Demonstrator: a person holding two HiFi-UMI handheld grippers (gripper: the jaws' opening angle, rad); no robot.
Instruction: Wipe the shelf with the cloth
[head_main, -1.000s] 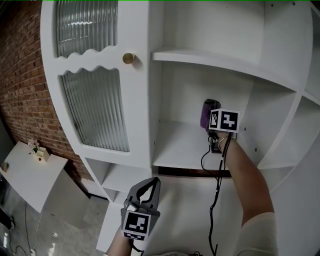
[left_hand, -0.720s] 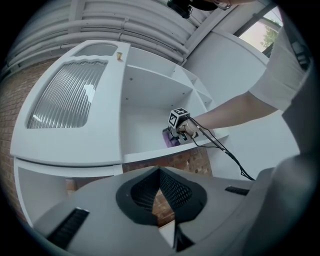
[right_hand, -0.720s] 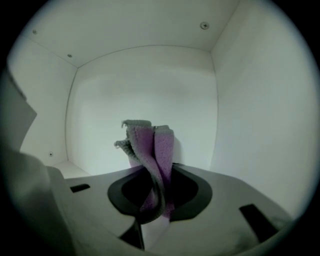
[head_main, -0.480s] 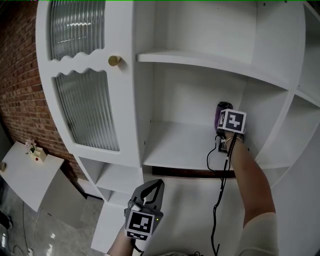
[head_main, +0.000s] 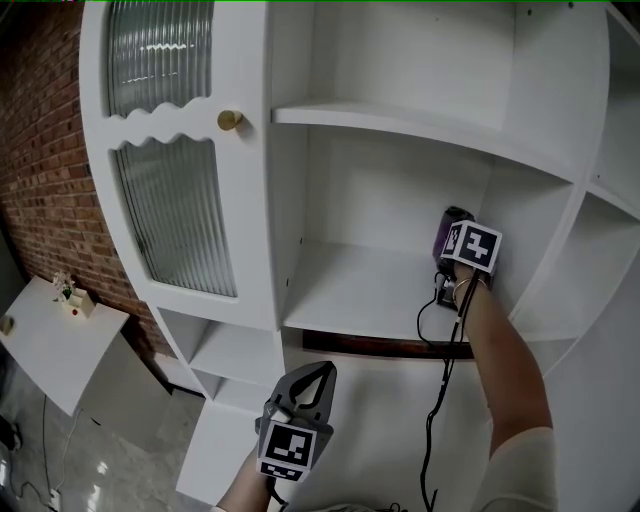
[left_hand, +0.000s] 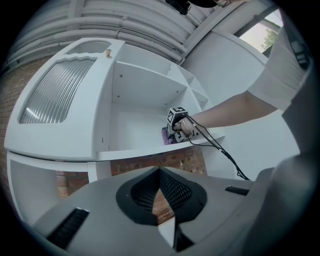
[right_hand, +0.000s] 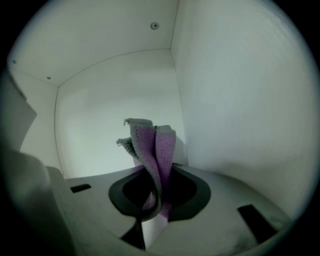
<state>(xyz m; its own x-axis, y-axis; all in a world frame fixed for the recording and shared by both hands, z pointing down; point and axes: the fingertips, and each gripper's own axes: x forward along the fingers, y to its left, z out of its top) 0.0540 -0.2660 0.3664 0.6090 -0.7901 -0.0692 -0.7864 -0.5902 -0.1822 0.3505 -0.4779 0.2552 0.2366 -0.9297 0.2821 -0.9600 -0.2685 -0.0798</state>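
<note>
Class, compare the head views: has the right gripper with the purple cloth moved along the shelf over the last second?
Yes. The right gripper, shut on the cloth, has slid rightward, closer to the compartment's right side wall.

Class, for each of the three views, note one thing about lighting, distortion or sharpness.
Head view: evenly lit and sharp, but the edges of the white cabinet bow. Left gripper view: heavy fisheye, black corners, bright daylight top right. Right gripper view: dim, vignetted, the purple cloth casting a soft shadow behind it.

cloth (head_main: 442, 238) | mostly behind right gripper (head_main: 458, 250) (head view) | table items (head_main: 70, 297) unidentifiable
</note>
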